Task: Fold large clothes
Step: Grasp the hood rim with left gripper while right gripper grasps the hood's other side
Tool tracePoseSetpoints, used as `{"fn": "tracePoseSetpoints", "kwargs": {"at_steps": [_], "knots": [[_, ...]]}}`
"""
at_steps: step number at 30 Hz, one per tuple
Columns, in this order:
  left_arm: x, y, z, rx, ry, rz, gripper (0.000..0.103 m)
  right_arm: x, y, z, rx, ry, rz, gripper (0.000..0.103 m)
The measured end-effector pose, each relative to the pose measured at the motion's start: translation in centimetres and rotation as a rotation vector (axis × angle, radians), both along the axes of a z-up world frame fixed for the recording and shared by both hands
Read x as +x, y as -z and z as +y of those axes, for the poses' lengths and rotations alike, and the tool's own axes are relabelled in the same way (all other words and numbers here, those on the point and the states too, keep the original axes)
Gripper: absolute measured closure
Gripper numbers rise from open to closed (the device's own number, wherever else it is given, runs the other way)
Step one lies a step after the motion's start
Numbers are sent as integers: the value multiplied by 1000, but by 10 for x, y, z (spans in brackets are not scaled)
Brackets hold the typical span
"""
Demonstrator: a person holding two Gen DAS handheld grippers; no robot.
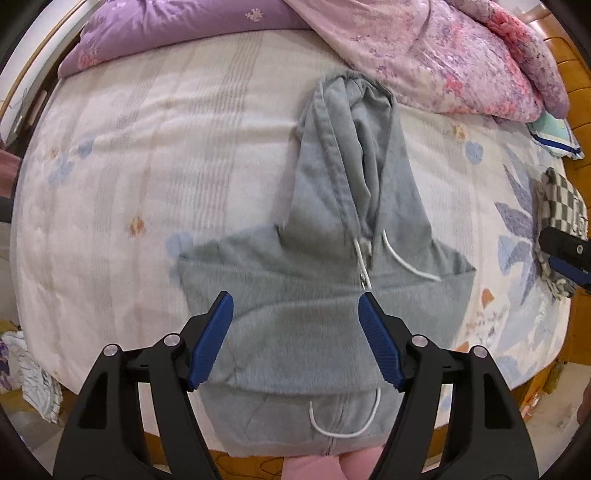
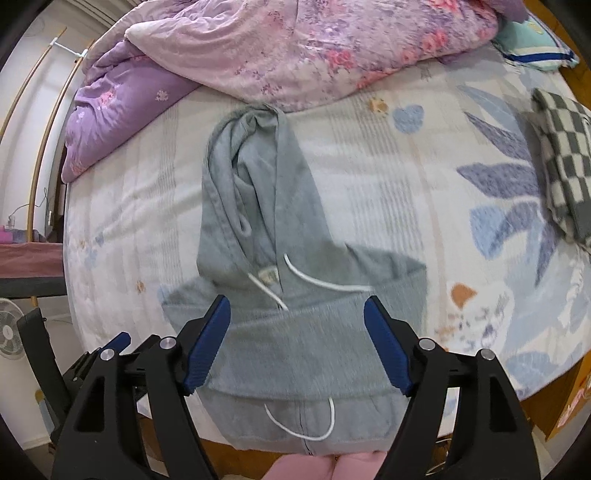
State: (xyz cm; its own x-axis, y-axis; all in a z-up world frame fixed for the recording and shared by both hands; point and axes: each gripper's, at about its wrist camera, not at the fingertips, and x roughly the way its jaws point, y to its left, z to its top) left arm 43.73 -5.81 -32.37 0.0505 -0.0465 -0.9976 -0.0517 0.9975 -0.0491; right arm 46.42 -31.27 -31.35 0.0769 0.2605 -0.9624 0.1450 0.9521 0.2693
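Observation:
A grey zip hoodie [image 1: 295, 339] [image 2: 295, 354] lies folded on the bed, sleeves tucked in and its hood stretched toward the far side. White drawstrings [image 1: 406, 264] [image 2: 325, 282] trail across it. Its near end reaches the bed's front edge. My left gripper [image 1: 294, 297] hovers open above the hoodie's body, with nothing between its blue pads. Over the same part hangs my right gripper [image 2: 296, 302], also open and holding nothing. Each gripper shows at the edge of the other's view: the right gripper [image 1: 565, 254] and the left gripper [image 2: 110, 345].
The patterned bed sheet [image 1: 147, 184] [image 2: 406, 184] spreads around the hoodie. A purple quilt [image 1: 177, 29] and a pink floral quilt [image 2: 314, 48] are piled at the far side. A checkered garment [image 2: 561, 166] lies at the right. A fan [image 2: 9, 332] stands on the floor at the left.

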Motion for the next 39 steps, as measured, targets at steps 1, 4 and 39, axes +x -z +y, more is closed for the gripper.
{"fn": "tracePoseSetpoints", "kwargs": {"at_steps": [1,4,39], "knots": [[7,2,-1,0,-3,2,32,11,4,0,3,-3,4,31],[36,12,-4,3,-10,12,30,43,18,1,16,-14,14,31],[265,144,-10,25,22,-11,96,245,199,11,79,-79,107,96]]}}
